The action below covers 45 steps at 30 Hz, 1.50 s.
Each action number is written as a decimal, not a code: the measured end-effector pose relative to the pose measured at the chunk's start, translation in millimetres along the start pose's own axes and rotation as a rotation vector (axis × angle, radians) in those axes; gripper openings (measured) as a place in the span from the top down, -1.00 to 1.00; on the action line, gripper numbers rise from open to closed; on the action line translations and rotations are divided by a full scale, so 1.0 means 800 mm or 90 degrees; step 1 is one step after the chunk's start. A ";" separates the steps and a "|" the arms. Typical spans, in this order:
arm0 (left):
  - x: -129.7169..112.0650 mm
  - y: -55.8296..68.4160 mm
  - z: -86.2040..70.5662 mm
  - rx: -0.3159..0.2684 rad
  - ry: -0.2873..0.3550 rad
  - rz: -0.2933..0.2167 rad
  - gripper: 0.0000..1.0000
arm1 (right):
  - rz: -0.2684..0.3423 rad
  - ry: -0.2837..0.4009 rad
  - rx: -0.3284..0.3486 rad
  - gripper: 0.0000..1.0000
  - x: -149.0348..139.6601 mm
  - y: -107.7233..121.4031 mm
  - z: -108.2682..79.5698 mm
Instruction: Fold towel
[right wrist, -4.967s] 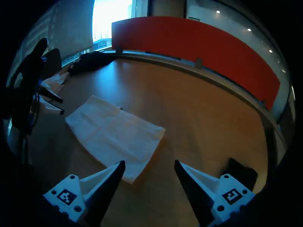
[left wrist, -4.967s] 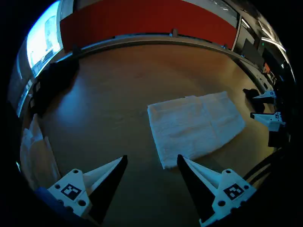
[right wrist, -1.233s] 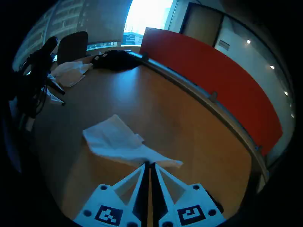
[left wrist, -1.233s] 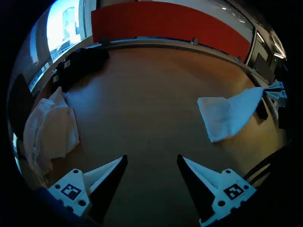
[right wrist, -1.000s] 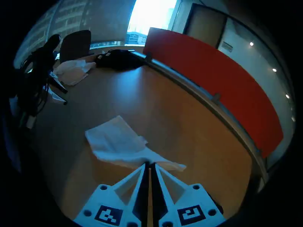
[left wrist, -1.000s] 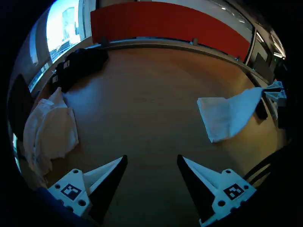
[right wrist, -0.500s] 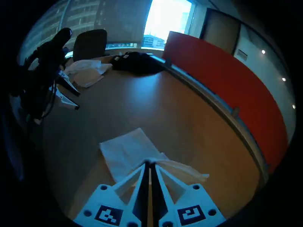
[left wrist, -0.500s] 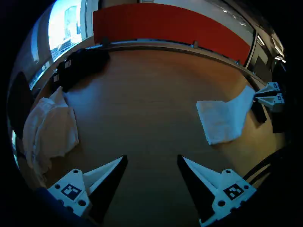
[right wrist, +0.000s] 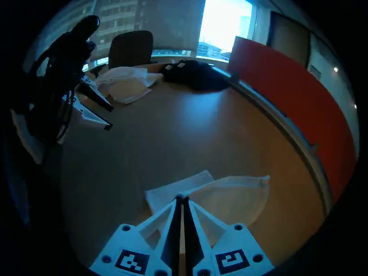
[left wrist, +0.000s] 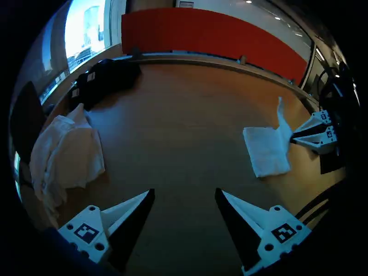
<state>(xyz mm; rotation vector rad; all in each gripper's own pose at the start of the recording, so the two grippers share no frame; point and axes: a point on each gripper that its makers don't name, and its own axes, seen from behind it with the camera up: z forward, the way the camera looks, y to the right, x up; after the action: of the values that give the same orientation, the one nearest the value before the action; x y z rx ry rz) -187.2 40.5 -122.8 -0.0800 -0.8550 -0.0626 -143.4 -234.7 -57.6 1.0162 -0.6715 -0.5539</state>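
Currently, the right gripper [right wrist: 182,198] has its fingers pressed together on an edge of the white towel [right wrist: 230,195]. That edge is raised off the desk [right wrist: 184,133], and the rest of the towel lies flat just beyond the fingertips. In the left gripper view, the towel sits at the right of the desk, with one corner standing upright beside the right gripper. The left gripper [left wrist: 184,190] is spread wide over bare desk, well apart from the towel. A heap of white cloth [left wrist: 69,152] lies at the left edge. A black bag [left wrist: 108,78] lies farther back, near a red partition [left wrist: 207,32].
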 end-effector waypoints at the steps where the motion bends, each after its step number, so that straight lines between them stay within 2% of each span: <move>1: -0.001 -0.002 -0.001 0.001 0.000 -0.001 -0.94 | 0.000 -0.003 0.007 0.90 -0.001 -0.004 0.005; 8: -0.007 -0.011 -0.002 0.008 -0.001 -0.010 -0.94 | 0.008 -0.024 0.033 0.90 -0.012 -0.020 0.027; 16: -0.006 -0.011 0.000 0.007 -0.001 -0.008 -0.94 | 0.021 -0.030 0.037 0.90 -0.019 -0.020 0.026; 18: -0.005 -0.011 0.000 0.006 -0.001 -0.007 -0.94 | 0.026 -0.031 0.037 0.82 -0.021 -0.020 0.024; 20: -0.004 -0.010 0.000 0.006 -0.002 -0.006 -0.94 | 0.033 -0.034 0.039 0.54 -0.024 -0.021 0.022; 24: -0.002 -0.010 0.001 0.006 0.000 -0.004 -0.94 | 0.050 -0.042 0.037 -0.32 -0.035 -0.021 0.018; 26: -0.001 -0.009 0.000 0.006 0.000 -0.004 -0.94 | 0.056 -0.045 0.028 -0.39 -0.042 -0.018 0.016; 38: 0.001 -0.007 0.000 0.006 0.000 -0.002 -0.94 | 0.089 -0.070 -0.006 -0.40 -0.088 -0.008 0.007; 45: 0.000 -0.006 0.001 0.006 -0.001 -0.002 -0.94 | 0.096 -0.095 -0.018 -0.40 -0.121 -0.008 0.004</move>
<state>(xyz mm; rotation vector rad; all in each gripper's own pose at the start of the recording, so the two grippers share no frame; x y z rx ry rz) -188.6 36.2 -122.1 -0.0700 -0.8575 -0.0608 -211.8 -171.7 -85.9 0.8948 -0.8638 -0.5085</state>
